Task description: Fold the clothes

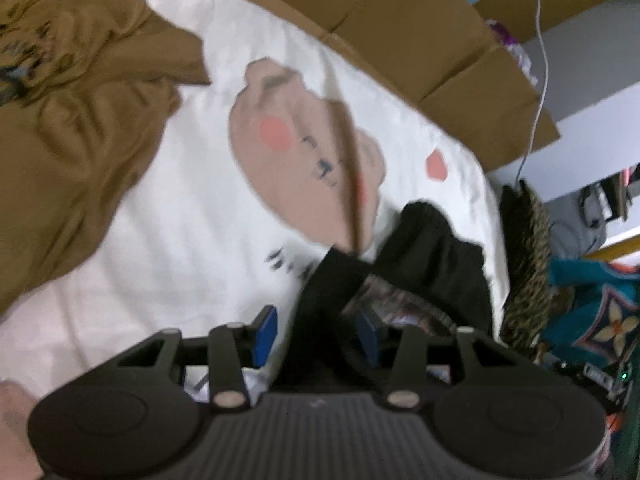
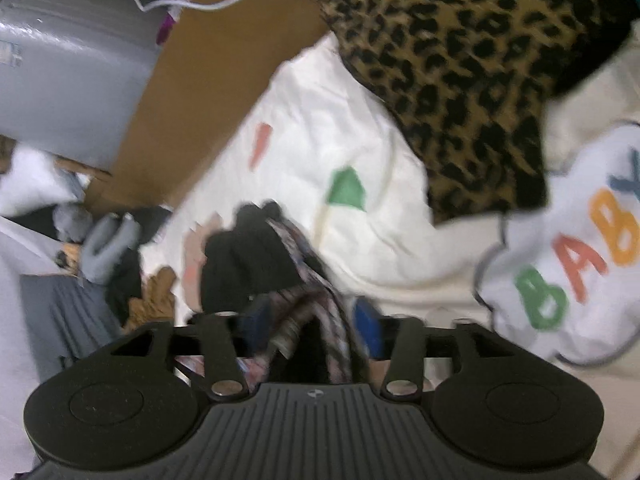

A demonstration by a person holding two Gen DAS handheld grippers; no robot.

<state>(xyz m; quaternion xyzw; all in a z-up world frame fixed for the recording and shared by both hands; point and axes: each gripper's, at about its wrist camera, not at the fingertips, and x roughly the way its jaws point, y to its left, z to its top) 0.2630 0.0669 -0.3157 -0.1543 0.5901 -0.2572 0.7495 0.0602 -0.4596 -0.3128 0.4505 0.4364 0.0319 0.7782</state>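
A black garment with a patterned lining hangs bunched over the white cartoon-print bed sheet. My left gripper is shut on a thick fold of it, and the blue pads press in from both sides. In the right wrist view the same black garment shows its patterned lining, held between the blue pads of my right gripper, which is shut on it. Both views are blurred by motion.
A mustard-brown garment lies crumpled on the sheet at the left. A leopard-print garment and a white "BABY" garment lie on the right. Cardboard boxes line the far edge. A woven basket stands off the bed.
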